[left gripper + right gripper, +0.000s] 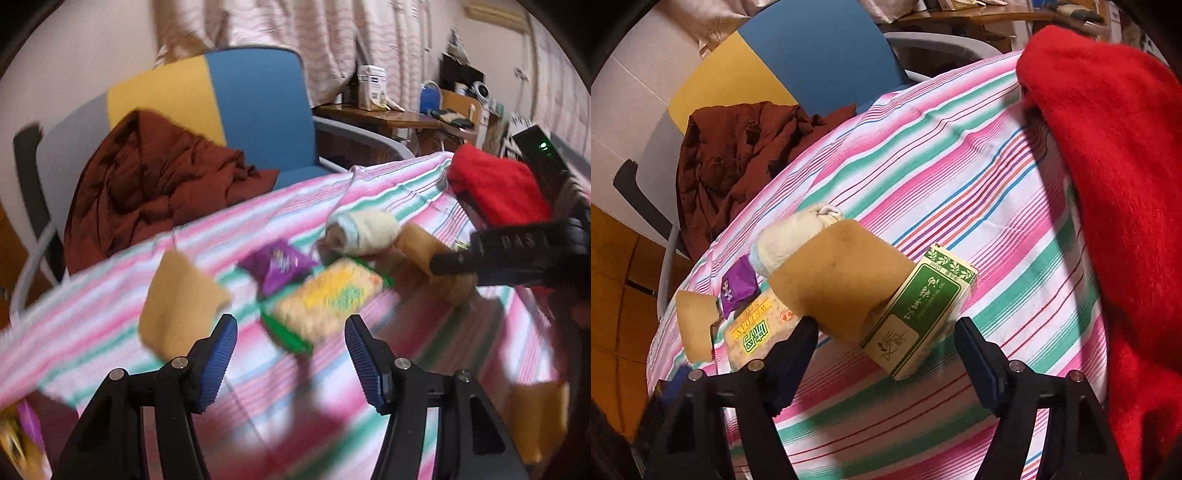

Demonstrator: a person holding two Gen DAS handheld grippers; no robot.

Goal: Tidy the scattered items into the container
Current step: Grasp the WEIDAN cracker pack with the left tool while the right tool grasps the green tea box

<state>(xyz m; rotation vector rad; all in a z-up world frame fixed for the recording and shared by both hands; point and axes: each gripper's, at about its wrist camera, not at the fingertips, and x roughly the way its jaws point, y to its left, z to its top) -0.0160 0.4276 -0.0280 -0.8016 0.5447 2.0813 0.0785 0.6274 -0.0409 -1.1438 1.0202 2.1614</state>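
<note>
Hovering right gripper (886,339), fingers wide, empty, over green box (919,317): light, stiff; grip long sides. Left gripper (291,339) wide, empty.

Red cloth (1108,166) crowds the striped tablecloth (960,177)

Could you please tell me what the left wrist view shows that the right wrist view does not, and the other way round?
Only the left wrist view shows the right gripper reaching in from the right, and the cluttered wooden desk behind. Only the right wrist view shows the green essential-oil box clearly, lying between the open jaws. Both share the striped cloth, purple packet, biscuit pack, rolled sock, red fabric and brown coat on the chair.
</note>
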